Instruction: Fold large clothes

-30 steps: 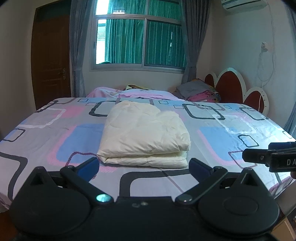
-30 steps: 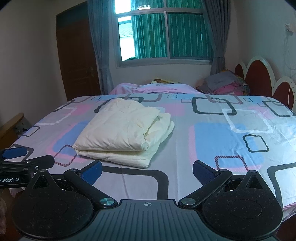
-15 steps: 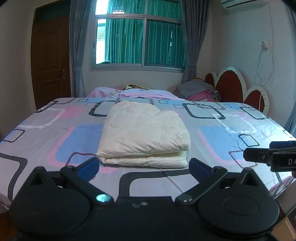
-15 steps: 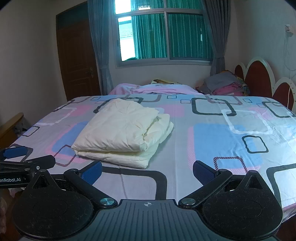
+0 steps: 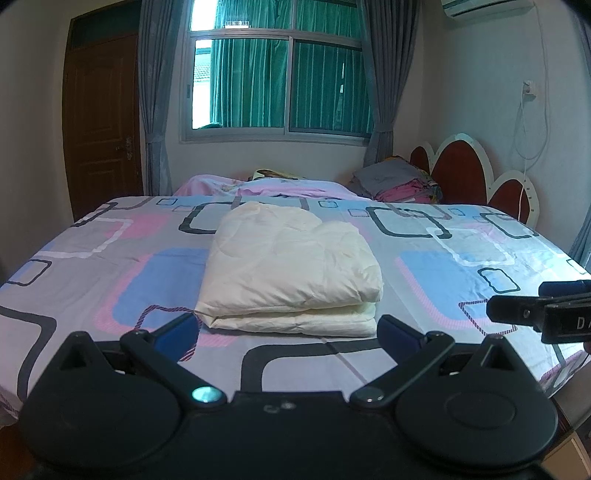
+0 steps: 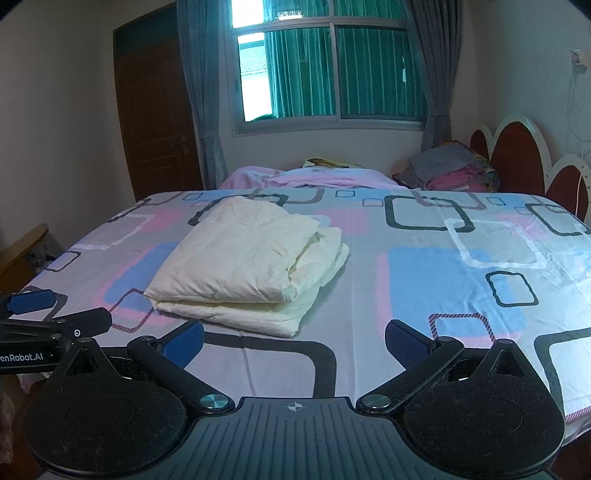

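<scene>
- Hovering at the near edge of the bed, the left hand-held gripper has its blue-padded fingers spread wide, holding nothing and touching nothing.
- The right hand-held gripper is just as wide, empty, fingers clear of the sheet; in the left wrist view it shows only as a dark tip at the right edge.
- In the right wrist view the left one likewise shows at the left edge, one blue pad and a black finger in sight.
- The folded cream garment lies in a thick, layered stack on the bed, just beyond the left gripper's fingers and centred between them; from the right wrist it sits left of centre, its loose layers fanning out on the right side.
- The bed's sheet is printed with pink, blue and grey rounded squares and lies mostly smooth.
- Beyond it: a rumpled pink blanket, a pile of clothes by the scalloped red headboard, a window with green curtains, grey drapes, a brown door, and an air conditioner cut off at the top.
- A cord hangs from a wall socket.
- What kind of garment the stack is cannot be told; the object on the far pink blanket is too small to make out.
</scene>
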Available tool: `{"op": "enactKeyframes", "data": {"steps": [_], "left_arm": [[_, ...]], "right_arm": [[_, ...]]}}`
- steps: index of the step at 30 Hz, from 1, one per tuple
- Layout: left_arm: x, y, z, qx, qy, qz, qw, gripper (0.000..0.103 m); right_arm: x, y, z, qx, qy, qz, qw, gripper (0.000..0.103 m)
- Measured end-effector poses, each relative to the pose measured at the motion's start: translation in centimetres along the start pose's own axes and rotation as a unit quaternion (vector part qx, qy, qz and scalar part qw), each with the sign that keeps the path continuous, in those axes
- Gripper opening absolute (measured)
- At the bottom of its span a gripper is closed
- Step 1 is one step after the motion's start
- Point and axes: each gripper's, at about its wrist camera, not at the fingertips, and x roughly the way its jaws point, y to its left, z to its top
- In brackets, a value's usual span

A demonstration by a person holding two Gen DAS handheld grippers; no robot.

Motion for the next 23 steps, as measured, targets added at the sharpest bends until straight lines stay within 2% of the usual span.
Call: {"op": "enactKeyframes", "data": {"steps": [23], "left_arm": [[0.31, 0.77, -0.03, -0.008, 0.004, 0.007, 0.9999, 0.103]], "right_arm": [[0.28, 0.1, 0.04, -0.004, 0.0, 0.005, 1.0, 0.103]]}}
